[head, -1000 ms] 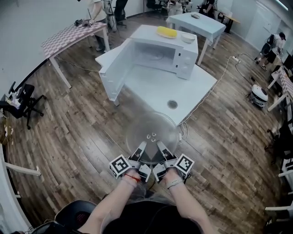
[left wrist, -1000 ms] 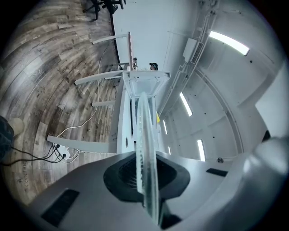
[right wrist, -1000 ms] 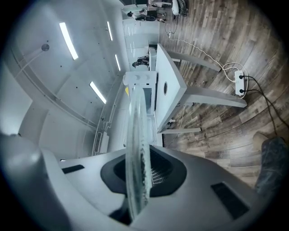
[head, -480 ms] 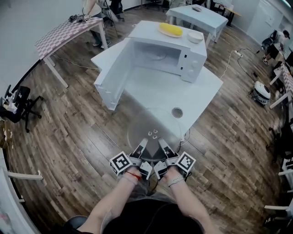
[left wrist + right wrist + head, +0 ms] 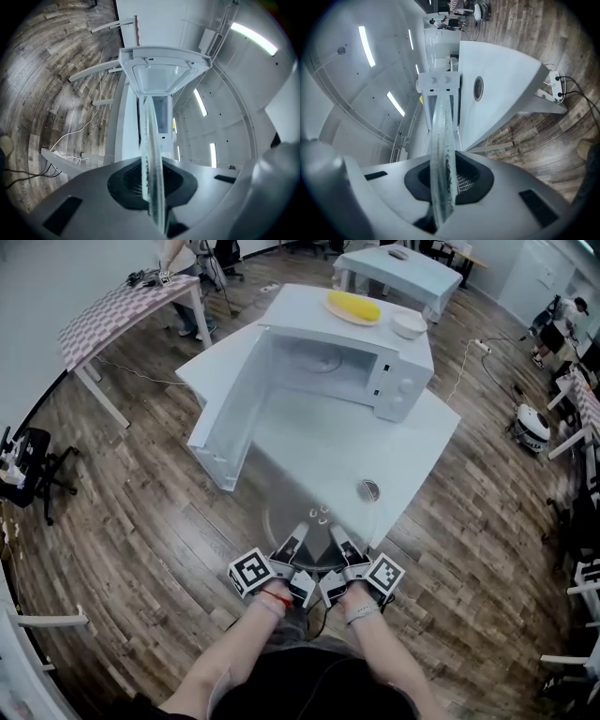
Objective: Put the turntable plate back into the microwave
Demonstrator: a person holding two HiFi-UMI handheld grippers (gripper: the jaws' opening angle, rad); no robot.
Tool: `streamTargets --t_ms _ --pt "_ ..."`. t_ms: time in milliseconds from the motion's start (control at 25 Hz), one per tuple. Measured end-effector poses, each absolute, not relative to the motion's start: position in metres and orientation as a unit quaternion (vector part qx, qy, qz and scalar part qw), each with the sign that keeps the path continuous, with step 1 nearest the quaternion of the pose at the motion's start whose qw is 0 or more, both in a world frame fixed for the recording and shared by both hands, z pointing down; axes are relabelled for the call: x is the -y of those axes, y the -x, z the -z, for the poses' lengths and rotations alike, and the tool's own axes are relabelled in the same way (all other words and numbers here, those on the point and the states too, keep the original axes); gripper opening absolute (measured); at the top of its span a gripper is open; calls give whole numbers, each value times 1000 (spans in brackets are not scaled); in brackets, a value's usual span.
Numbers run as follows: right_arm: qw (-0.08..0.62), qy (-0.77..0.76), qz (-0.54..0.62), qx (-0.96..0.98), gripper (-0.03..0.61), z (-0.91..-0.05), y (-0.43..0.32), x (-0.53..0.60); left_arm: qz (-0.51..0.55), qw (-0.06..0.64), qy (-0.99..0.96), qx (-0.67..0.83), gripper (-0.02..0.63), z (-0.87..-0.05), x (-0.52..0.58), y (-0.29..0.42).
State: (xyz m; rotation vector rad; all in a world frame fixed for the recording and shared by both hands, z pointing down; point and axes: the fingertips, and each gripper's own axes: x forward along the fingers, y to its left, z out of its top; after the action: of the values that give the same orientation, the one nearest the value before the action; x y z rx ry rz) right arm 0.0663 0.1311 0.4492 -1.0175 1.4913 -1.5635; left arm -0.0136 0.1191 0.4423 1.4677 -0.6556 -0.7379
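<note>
Glass turntable plate (image 5: 314,495) in air, roughly level, over near corner of white table (image 5: 309,439), well short of microwave (image 5: 349,360). Cavity open, microwave door (image 5: 225,418) swung out to left. Left claw (image 5: 293,538) and right claw (image 5: 336,536) sit side by side, each clamped on plate's near rim. Rest of disc juts forward past them, unsupported.

Risks, as I judge:
- smooth glass pinched at one edge only, so it may sag, pivot or slip out
- far rim may clip door or cavity lip if claws advance unevenly
- plate may seat off-centre inside
</note>
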Motion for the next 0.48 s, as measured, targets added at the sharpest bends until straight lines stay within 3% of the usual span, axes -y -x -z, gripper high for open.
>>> streamTargets --t_ms 480 --pt "385 421 592 -569 40 -453 -64 -79 289 649 -649 271 32 -452 -63 18"
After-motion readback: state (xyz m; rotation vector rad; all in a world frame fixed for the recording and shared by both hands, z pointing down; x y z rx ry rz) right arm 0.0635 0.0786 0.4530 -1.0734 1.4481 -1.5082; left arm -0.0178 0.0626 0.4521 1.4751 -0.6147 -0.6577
